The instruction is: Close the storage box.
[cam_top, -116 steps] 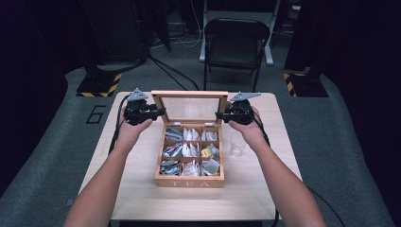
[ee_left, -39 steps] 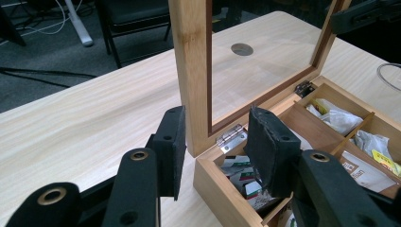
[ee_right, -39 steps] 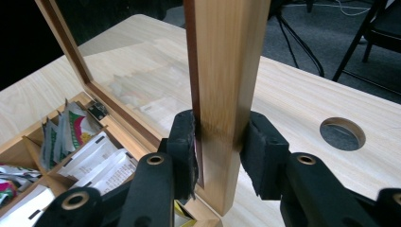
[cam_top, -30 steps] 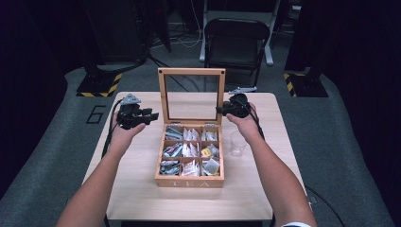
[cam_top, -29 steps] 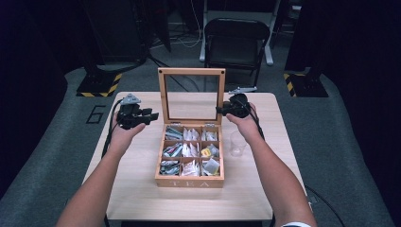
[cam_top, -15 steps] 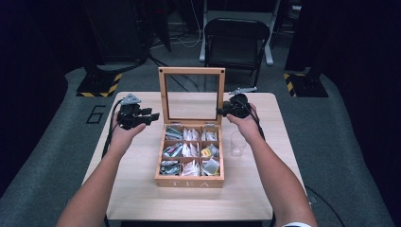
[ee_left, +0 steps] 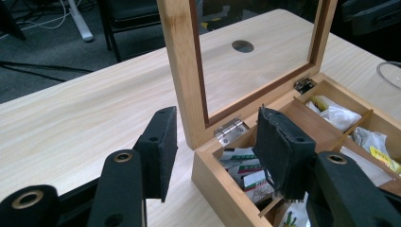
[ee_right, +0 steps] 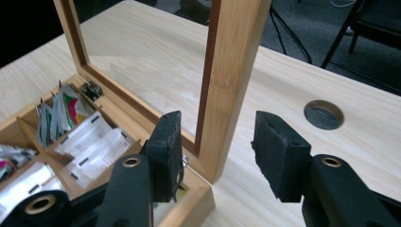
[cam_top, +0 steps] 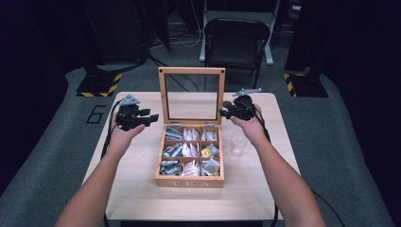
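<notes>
One big wooden tabletop (cam_top: 142, 189) carries everything here. In its middle sits a wooden tea box (cam_top: 190, 181) with the word TEA on its front wall. The lid (cam_top: 191, 72) of the box has a glass pane and stands straight up at the back, on small metal hinges (ee_left: 229, 129). Inside, thin walls split the box into nine little rooms, and tea bags (cam_top: 183, 149) lie in them. A clear plastic cup (cam_top: 238, 144) stands just beside the box, on its right.

The left hand-held gripper (cam_top: 152, 118) is at the left edge of the lid. In the left gripper view its jaws have just been opening, and now they stand apart around the lid's side post and the back corner of the box. The pads (ee_left: 161, 151) do not press on the wood.

The right hand-held gripper (cam_top: 223, 112) is at the right edge of the lid. Its jaws have just been opening too. In the right gripper view the lid's post stands between the pads (ee_right: 279, 153), with a gap on each side, so it holds nothing.
</notes>
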The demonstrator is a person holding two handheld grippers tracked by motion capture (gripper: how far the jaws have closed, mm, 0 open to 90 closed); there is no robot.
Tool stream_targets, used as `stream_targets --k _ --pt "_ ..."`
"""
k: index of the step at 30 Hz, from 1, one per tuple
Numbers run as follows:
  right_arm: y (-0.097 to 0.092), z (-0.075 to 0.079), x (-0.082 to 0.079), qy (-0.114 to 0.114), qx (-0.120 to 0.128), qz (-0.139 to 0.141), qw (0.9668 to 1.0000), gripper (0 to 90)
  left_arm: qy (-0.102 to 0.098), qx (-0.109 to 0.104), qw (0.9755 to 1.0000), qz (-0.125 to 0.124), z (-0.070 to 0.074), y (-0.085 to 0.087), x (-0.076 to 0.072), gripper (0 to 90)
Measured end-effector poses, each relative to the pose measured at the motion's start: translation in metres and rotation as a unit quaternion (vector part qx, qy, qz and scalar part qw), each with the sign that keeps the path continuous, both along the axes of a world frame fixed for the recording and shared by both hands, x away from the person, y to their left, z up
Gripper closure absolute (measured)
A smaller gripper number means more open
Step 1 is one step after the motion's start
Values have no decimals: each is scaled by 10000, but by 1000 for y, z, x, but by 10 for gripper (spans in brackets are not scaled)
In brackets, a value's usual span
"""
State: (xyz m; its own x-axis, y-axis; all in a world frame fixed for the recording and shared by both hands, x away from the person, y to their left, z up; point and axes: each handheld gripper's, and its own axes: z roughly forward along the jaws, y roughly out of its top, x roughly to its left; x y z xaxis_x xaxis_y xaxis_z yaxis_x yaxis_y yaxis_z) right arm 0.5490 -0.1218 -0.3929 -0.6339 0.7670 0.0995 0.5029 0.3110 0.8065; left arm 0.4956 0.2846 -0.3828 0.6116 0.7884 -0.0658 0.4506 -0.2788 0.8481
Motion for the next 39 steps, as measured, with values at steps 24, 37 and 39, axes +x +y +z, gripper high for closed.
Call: stream_targets --k 24,37,39 --pt "-24 9 -47 -338 -225 286 9988 490 23 26 10000 36 0 9 -13 489" --pt "-15 4 -84 -345 -155 792 9961 531 -14 47 10000 0 2 5 -18 488" --pt "-13 3 -88 -372 -142 846 9956 545 -6 44 10000 -8 3 5 -18 488"
